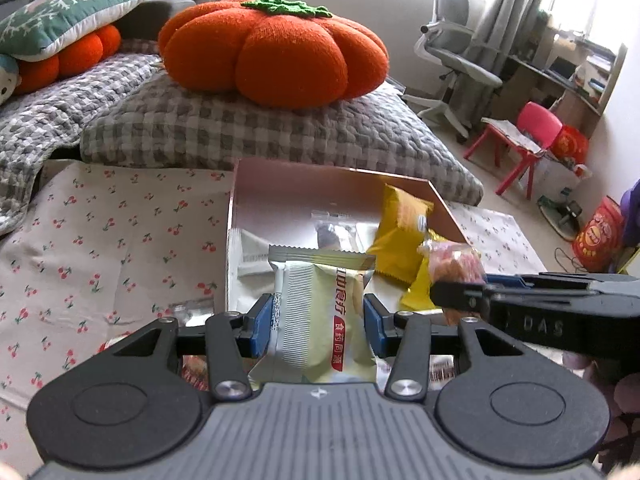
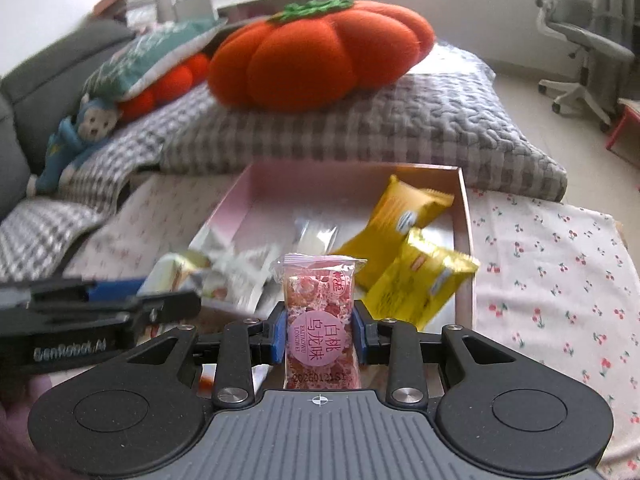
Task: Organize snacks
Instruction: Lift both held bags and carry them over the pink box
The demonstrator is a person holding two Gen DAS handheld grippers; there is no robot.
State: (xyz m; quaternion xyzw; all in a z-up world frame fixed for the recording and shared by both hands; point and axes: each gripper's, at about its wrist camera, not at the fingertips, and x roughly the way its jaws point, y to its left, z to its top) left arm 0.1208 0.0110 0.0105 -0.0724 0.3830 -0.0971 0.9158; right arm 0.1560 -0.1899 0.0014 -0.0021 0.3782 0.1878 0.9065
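Note:
My left gripper is shut on a pale green snack pack with red lettering, held upright at the near edge of the pink box. My right gripper is shut on a pink nougat pack, held upright in front of the same pink box. Inside the box lie two yellow packs, a clear wrapped sweet and a white pack. The right gripper with its pink pack shows at the right of the left wrist view.
The box sits on a cherry-print cloth. Behind it lies a grey checked cushion with an orange pumpkin pillow on top. Loose packs lie on the cloth near the left gripper. An office chair and red stool stand at the right.

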